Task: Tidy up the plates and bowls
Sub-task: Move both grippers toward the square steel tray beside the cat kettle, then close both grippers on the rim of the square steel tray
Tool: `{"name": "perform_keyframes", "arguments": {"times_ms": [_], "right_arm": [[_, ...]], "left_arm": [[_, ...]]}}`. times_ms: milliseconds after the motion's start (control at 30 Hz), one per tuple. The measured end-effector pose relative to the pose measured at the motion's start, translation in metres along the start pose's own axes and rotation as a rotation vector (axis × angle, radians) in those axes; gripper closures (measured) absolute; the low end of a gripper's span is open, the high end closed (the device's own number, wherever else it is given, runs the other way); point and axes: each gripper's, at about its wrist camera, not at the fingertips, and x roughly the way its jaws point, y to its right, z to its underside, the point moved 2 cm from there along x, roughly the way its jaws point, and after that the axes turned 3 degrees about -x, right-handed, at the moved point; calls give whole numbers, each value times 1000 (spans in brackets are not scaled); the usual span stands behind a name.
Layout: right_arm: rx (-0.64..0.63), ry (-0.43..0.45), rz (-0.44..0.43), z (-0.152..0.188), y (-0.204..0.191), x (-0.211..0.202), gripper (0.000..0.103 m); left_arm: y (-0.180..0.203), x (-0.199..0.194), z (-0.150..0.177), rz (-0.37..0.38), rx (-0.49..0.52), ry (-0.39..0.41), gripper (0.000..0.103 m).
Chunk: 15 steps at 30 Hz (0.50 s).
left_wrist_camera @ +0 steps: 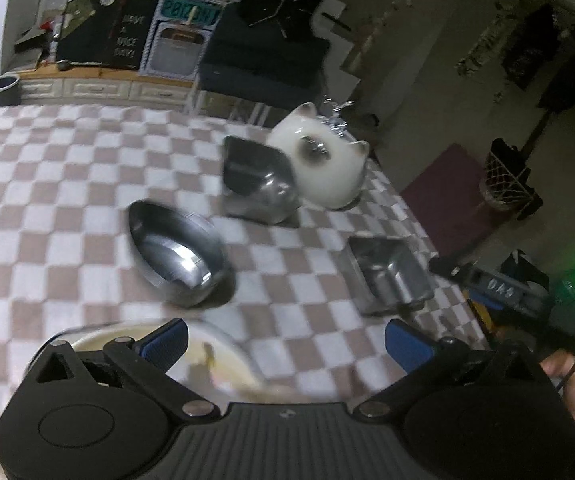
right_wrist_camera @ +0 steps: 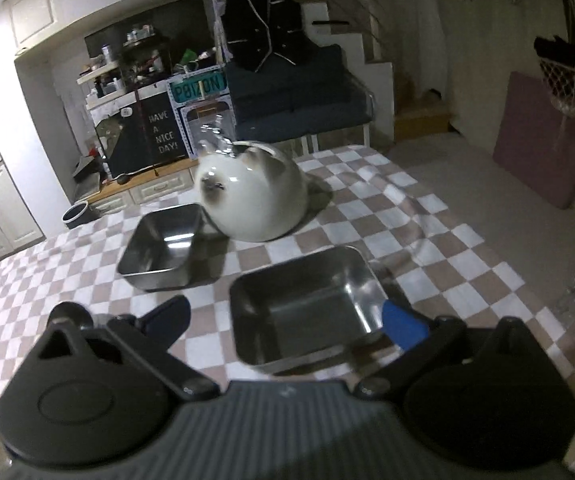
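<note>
Blurred dishes and half-hidden shapes on the checkered cloth

The round steel bowl (left_wrist_camera: 179, 254) was smeared by motion blur. A pale plate (left_wrist_camera: 223, 364) lay largely hidden behind the left gripper (left_wrist_camera: 285, 346), its contents too blurred to tell. The near square tray (right_wrist_camera: 307, 308) was partly covered by the right gripper (right_wrist_camera: 287, 320).
</note>
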Motion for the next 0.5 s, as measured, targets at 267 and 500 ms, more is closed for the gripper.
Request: {"name": "perform_keyframes", "arguments": {"times_ms": [267, 500], "right_arm": [[46, -12, 17, -6, 32, 30, 13], [161, 17, 13, -3, 61, 53, 44]], "left_arm": [[41, 58, -20, 77, 7, 2, 17], [55, 116, -14, 105, -58, -83, 34]]}}
